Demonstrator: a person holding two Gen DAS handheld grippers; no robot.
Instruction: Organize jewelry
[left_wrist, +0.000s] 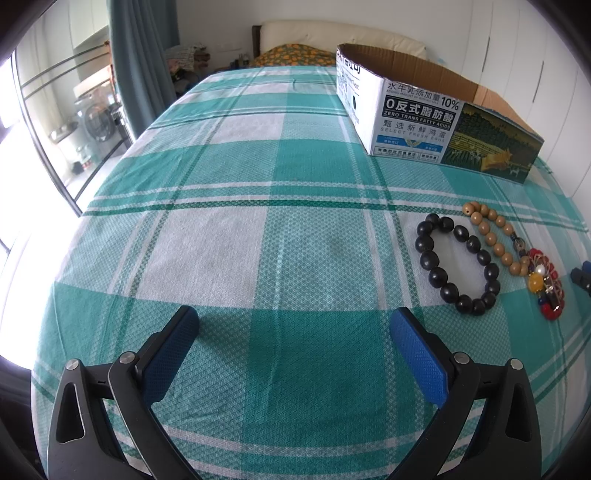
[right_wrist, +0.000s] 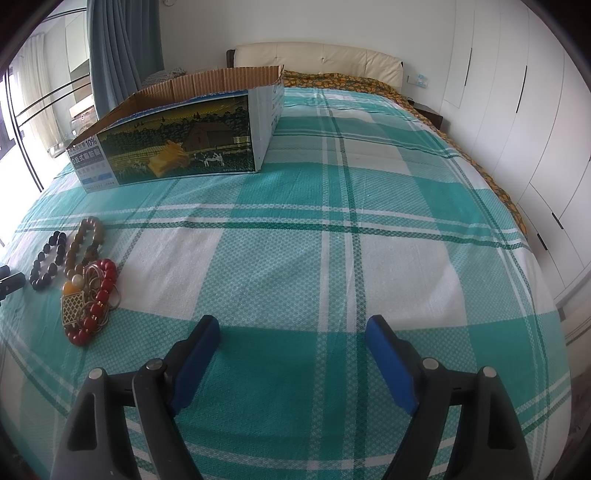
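Three pieces of jewelry lie together on the checked bedspread: a black bead bracelet, a tan bead bracelet and a red bead piece with gold parts. They also show at the left of the right wrist view: the black bracelet, the brown bracelet, the red piece. An open cardboard box stands behind them on the bed and also shows in the right wrist view. My left gripper is open and empty, left of the jewelry. My right gripper is open and empty, right of it.
The green and white checked bedspread covers a large bed. A headboard and patterned pillows are at the far end. White wardrobe doors line the right side. A curtain and glass doors are at the left.
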